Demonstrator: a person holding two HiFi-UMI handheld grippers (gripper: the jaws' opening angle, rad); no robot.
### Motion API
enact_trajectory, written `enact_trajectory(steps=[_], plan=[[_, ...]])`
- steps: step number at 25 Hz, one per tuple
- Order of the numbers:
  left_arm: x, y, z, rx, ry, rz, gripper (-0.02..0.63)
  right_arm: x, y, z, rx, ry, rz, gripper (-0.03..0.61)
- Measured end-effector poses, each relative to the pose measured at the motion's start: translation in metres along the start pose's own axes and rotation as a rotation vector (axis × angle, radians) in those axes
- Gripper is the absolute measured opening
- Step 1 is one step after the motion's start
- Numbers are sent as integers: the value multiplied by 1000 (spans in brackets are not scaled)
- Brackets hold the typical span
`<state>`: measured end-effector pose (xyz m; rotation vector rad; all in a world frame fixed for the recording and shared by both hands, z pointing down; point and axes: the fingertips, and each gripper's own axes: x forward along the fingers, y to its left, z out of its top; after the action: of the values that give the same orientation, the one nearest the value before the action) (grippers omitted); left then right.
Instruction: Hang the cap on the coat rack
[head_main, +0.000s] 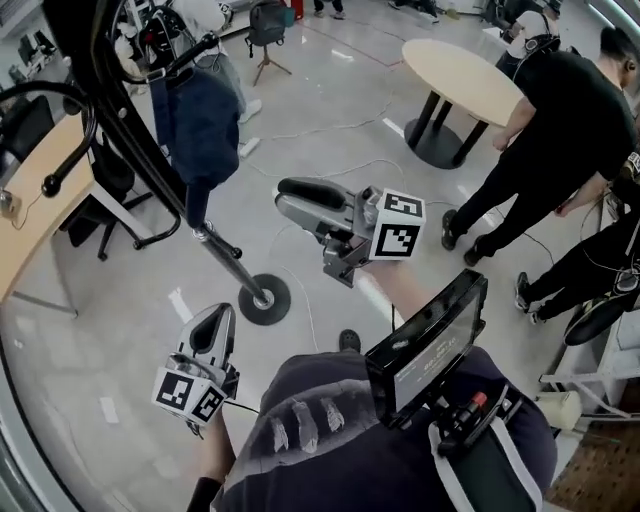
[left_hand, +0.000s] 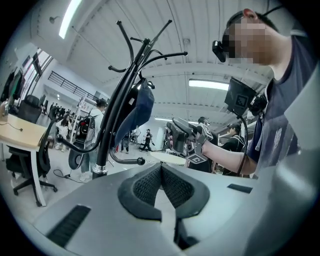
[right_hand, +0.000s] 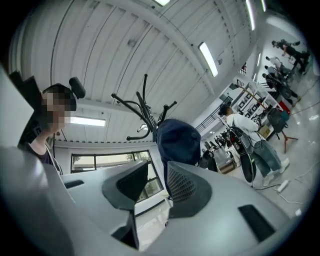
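Observation:
A navy cap hangs on an upper hook of the black coat rack, whose round base stands on the grey floor. My right gripper is held out to the right of the rack's pole, below the cap, open and empty. In the right gripper view the cap hangs just beyond the gap between the jaws of the right gripper, under the rack's hooks. My left gripper is low and near my body, shut with nothing in it. The left gripper view shows its pads meeting, with the cap and the right gripper ahead.
A round wooden table stands at the back right, with a person in black beside it. A wooden desk and an office chair are at the left. Cables lie on the floor. A screen hangs at my chest.

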<state>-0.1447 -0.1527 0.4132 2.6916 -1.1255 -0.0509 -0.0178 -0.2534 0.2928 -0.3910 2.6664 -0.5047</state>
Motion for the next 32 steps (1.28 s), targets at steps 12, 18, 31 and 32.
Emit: enact_trajectory(steps=[12,18,31,32], plan=[[-29,7,-3,-29,-4,-42,6,22,51,-38,19,71,54,5],[-42,40,-20,-55,20,-39,6,29,56,-70,156,2,55,5],[-21,3,-3,-28,1,-75,6,-11,78,-68,192,-21,45,5],[-18,-4,-1,-25,1,-69,7,-18,81,-65,196,-25,53,5]])
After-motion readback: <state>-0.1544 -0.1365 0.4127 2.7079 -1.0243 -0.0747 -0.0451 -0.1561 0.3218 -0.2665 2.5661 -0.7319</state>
